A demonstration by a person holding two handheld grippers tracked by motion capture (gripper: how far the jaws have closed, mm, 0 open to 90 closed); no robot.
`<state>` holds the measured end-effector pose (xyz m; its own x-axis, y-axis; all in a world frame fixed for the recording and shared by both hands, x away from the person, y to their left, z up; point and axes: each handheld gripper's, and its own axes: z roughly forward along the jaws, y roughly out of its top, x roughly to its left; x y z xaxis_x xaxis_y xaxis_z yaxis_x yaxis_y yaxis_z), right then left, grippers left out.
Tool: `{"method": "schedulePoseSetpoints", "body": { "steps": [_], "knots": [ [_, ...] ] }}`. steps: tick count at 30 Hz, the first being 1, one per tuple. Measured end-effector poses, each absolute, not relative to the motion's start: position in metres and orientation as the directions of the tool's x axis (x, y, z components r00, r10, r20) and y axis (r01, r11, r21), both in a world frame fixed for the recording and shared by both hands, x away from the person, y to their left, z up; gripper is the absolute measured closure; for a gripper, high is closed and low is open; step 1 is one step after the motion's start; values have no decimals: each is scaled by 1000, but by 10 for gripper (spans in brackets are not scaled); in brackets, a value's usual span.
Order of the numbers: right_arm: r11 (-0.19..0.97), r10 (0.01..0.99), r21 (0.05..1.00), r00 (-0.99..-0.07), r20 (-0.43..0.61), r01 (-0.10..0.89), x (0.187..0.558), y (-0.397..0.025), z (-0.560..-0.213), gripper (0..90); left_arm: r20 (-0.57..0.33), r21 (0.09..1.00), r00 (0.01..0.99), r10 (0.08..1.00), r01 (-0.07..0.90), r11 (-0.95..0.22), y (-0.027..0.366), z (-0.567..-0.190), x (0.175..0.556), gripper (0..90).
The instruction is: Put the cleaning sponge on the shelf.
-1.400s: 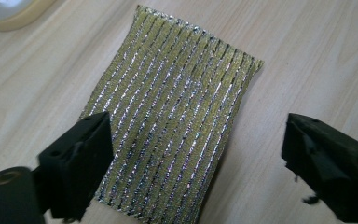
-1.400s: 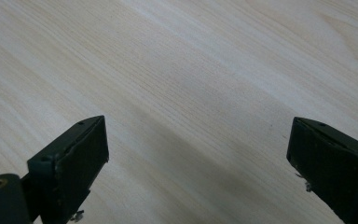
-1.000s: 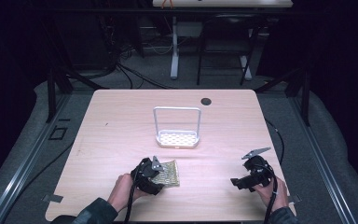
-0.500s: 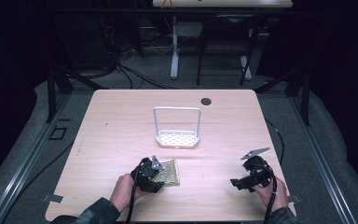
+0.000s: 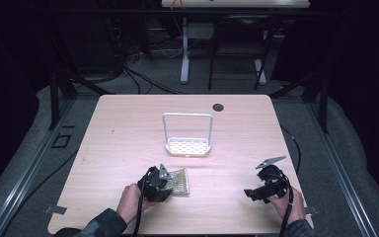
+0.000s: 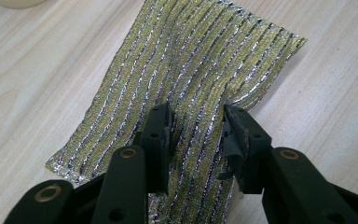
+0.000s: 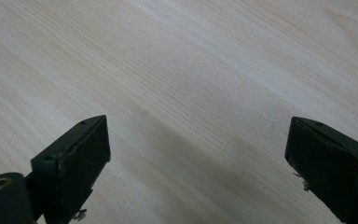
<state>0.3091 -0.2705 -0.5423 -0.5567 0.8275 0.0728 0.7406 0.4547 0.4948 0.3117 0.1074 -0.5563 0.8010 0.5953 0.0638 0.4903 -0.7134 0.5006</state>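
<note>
Your left gripper (image 6: 195, 135) pinching a fold of the glittery gold-and-silver striped cloth (image 6: 191, 70), cloth lying flat just nearer you than the white perforated rack with its hoop handle (image 5: 187, 134), your right gripper (image 7: 198, 158) gaping wide over bare light wooden table (image 5: 128, 123), well right of the rack.

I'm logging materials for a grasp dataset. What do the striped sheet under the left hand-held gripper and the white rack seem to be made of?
The glittery gold-and-silver striped sheet looks like thin metallic woven fabric or foil: it sparkles and buckles between the left hand-held gripper jaws. The white arched rack with perforated base appears matte plastic or coated metal; I can't tell which.
</note>
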Motion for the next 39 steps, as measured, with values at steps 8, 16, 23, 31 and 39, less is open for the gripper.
{"method": "schedulePoseSetpoints", "body": {
  "steps": [8, 16, 23, 31, 39],
  "knots": [
    [457, 829, 495, -556, 65, 739, 309, -272, -541, 61, 86, 521, 816, 571, 451, -724, 108, -554, 309, 715],
    [450, 831, 499, -552, 70, 740, 309, -273, -542, 64, 107, 527, 822, 559, 430, -733, 108, -549, 308, 762],
    [450, 831, 499, -552, 69, 740, 309, -273, -542, 65, 118, 546, 813, 570, 427, -721, 112, -542, 307, 794],
    [449, 831, 499, -552, 73, 741, 309, -273, -542, 65, 132, 556, 810, 572, 417, -719, 114, -535, 305, 800],
    [450, 831, 498, -551, 69, 741, 309, -274, -541, 65, 150, 580, 805, 574, 398, -711, 115, -524, 301, 801]
  ]
}}
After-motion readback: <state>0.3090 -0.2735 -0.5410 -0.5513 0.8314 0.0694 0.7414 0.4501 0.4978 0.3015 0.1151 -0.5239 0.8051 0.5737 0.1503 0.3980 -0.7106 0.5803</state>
